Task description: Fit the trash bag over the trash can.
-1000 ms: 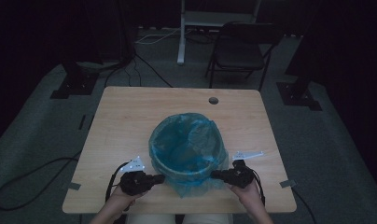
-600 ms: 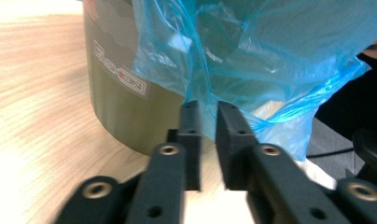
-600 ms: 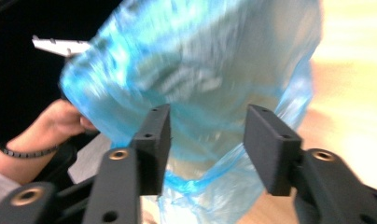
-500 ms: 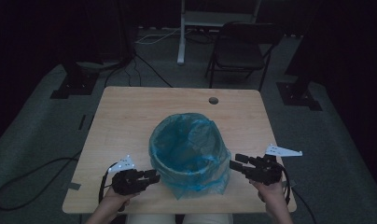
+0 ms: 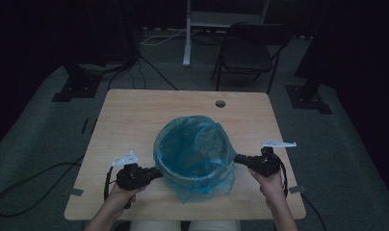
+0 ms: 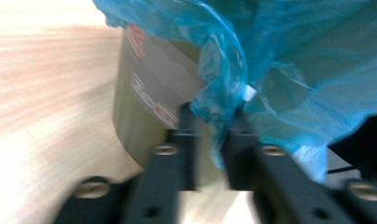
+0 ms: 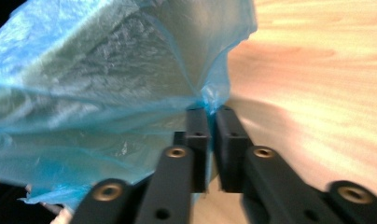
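A bin (image 5: 195, 166) is sitting between both grippers; the left gripper (image 5: 153, 173) and right gripper (image 5: 238, 159) are each pinching its blue bag (image 5: 202, 185).

Tabletop and its load

Tabletop (image 5: 135, 115): pale wood grain, rectangular with rounded corners, dimly lit from above. A small round hole (image 5: 220, 103) sits near the far edge, a little right of centre. One thing stands on it: a round bin (image 5: 195, 159), near the person's edge and roughly centred left to right. A blue plastic liner (image 5: 192, 144) covers its rim and drapes down the outside; the loose skirt spreads onto the wood at the near side. In the left gripper view the bin's wall (image 6: 149, 88) shows pale olive with a printed label, base resting flat on the wood (image 6: 46, 93). Wood surface in the right gripper view (image 7: 317, 70) lies bare beside the liner (image 7: 107, 79).
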